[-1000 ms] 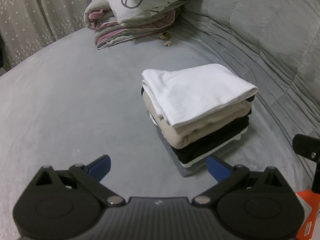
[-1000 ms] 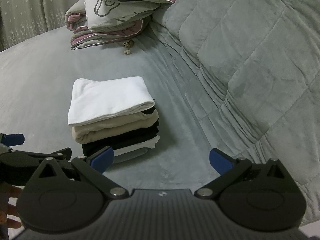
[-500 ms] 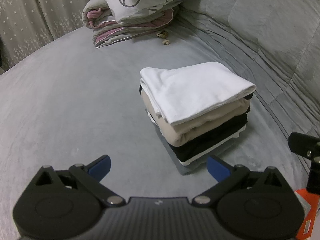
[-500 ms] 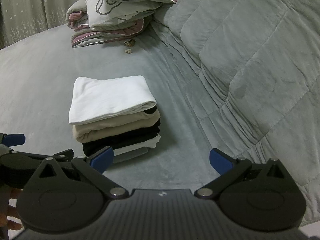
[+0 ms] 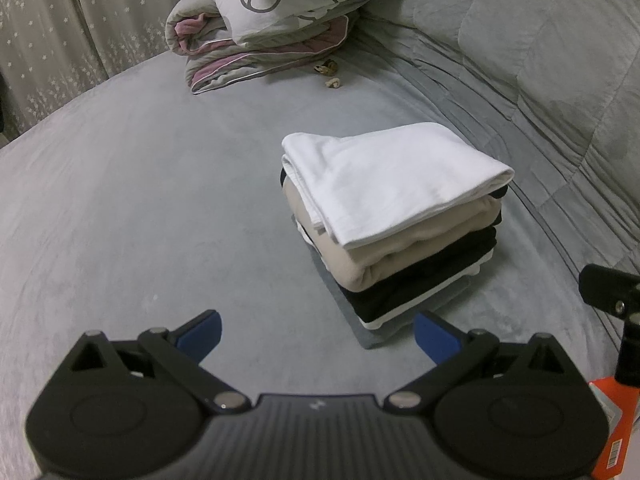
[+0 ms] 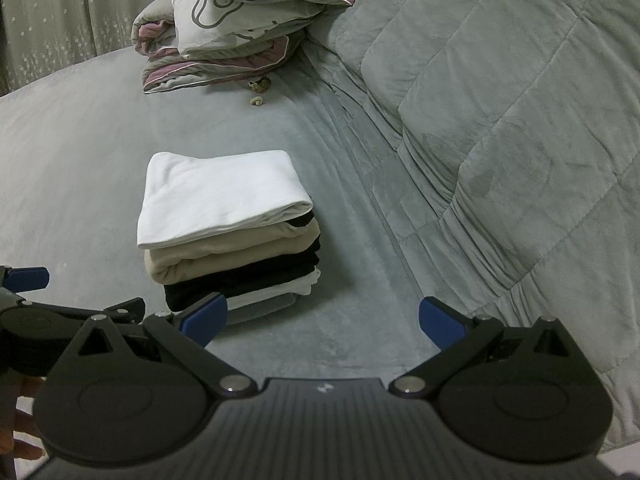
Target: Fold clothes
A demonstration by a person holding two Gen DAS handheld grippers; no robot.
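A stack of folded clothes (image 5: 400,216) rests on the grey bed, with a white garment (image 6: 220,196) on top, then beige, black, white and grey layers. In the left wrist view my left gripper (image 5: 318,338) stands open, empty, just in front of the stack's lower edge. My right gripper (image 6: 324,320) is open and empty too, with its left pad (image 6: 204,314) in front of the stack's bottom corner. The left gripper's body (image 6: 36,316) shows at the left edge of the right wrist view.
A pile of folded bedding and pillows (image 5: 276,20) lies at the far end of the bed. Two small tan objects (image 5: 332,76) sit near it. A quilted grey cover (image 6: 500,120) rises along the right. A dotted curtain (image 5: 48,52) hangs at the far left.
Both grippers have shifted slightly, so the stack sits a little higher in both views. Both stay open and empty; the stack has not moved.
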